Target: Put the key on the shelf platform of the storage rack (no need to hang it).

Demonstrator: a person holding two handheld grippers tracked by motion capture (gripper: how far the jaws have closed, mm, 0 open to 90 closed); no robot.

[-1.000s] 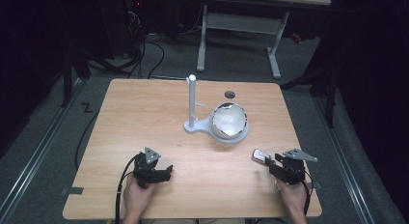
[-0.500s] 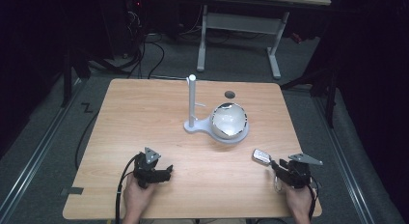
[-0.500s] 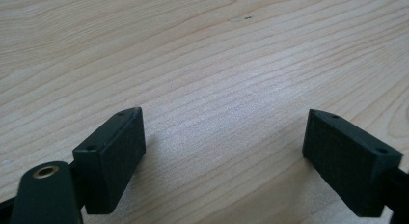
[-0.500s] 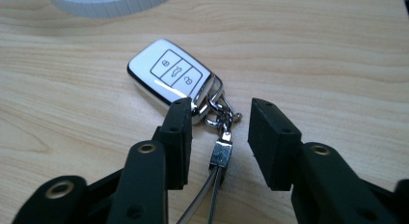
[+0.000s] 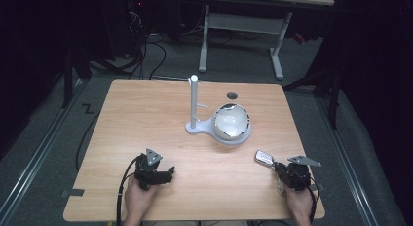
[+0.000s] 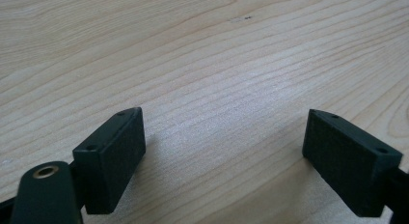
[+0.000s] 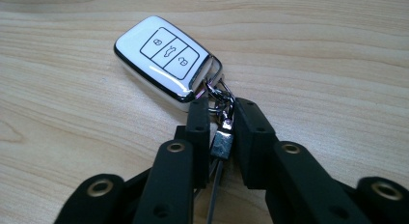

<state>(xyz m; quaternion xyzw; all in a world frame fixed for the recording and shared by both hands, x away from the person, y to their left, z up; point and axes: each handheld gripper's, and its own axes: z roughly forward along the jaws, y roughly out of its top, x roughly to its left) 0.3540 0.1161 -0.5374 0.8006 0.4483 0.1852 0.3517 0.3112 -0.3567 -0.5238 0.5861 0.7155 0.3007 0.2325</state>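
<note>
So right tool (image 7: 222, 125) pinching metal keyring of white glossy car key fob (image 7: 164, 60), fob lying on wooden tabletop (image 5: 146, 114) at near right. Left tool (image 6: 231, 161) resting wide open, empty. Likely hanging on white post stand (image 5: 194, 106) remaining; lift not yet done.

Strap below the key fob's (image 7: 166, 60) ring is hidden between the right gripper (image 7: 221, 130) jaws. In the high view, fob buttons are too small to be read. Forearms are cut off at 6 o'clock. The dark spot (image 5: 232, 95) at the table's 12 o'clock can't be identified.
</note>
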